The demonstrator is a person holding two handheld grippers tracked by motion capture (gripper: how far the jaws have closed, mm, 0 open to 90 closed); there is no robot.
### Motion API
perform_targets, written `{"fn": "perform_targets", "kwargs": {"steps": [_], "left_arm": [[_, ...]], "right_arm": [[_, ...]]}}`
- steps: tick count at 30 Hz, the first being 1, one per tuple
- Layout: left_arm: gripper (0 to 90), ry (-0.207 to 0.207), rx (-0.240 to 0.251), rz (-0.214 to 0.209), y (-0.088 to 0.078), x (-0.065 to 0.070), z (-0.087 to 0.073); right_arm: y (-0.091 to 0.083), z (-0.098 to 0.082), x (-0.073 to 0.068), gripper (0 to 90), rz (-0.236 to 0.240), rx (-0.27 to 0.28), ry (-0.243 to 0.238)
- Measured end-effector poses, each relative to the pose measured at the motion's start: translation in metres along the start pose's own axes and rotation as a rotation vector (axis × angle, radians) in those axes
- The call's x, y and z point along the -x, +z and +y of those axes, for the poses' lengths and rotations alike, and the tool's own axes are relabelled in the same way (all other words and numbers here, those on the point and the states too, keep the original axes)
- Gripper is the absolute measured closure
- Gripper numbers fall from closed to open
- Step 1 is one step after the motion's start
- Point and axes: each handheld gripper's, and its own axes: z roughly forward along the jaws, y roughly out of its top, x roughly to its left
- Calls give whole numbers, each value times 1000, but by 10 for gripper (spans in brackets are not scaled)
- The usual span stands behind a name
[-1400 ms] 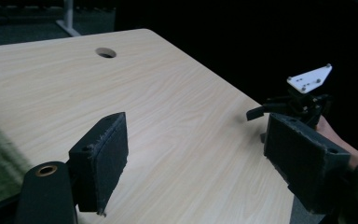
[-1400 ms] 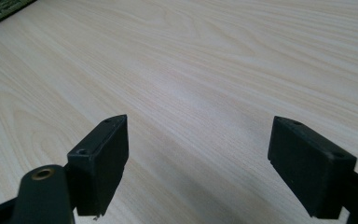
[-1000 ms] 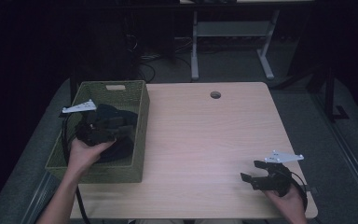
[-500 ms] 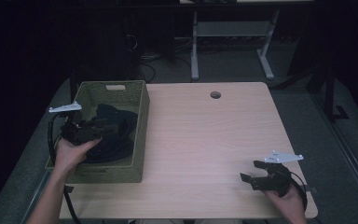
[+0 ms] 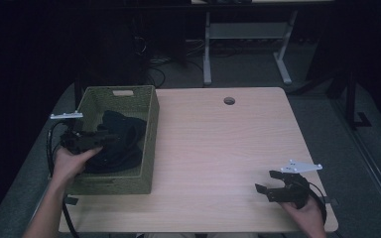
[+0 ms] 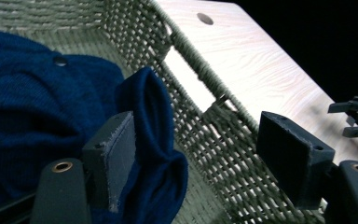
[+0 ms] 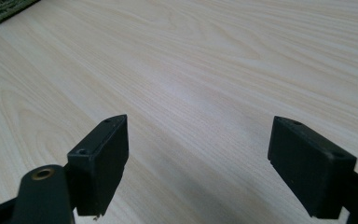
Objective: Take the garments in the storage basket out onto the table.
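A dark blue knitted garment (image 5: 121,144) lies bunched inside the green woven basket (image 5: 150,130) at the table's left. My left gripper (image 5: 106,139) hovers over the basket's left side, pointing right across the garment. In the left gripper view it (image 6: 196,140) is open. A fold of the blue garment (image 6: 154,116) rests against the left jaw's inner face, and the basket wall (image 6: 209,135) fills the rest of the gap. My right gripper (image 5: 265,191) is near the table's front right corner. It (image 7: 196,140) is open above bare wood with nothing between the jaws.
The light wooden table (image 5: 218,148) has a round cable hole (image 5: 229,101) near its far edge. The basket's handle slot (image 6: 189,79) is in the wall just ahead of the left gripper. A corner of the basket (image 7: 2,10) lies far off in the right gripper view.
My left hand and gripper have drawn back to the left, from over the middle of the garment toward the basket's left rim. The right gripper has stayed in place.
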Motion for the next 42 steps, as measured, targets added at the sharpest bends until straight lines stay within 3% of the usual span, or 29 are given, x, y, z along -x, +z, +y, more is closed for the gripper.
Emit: {"fn": "perform_targets", "kwargs": {"steps": [12,20,36,42], "left_arm": [[287,-43,-64,37,9,-12,-1],[314,-61,-123,83,10,-20,-4],[344,-85,-206,127,19,-29,-5],[356,-91,-270,156,26,-30,-4]], "right_arm": [[0,1,0,199,7,2,-2],[-1,1,0,199,12,7,2],[-1,1,-1,199,19,7,-2],[-1,1,-1,199,26,6,-3]]}}
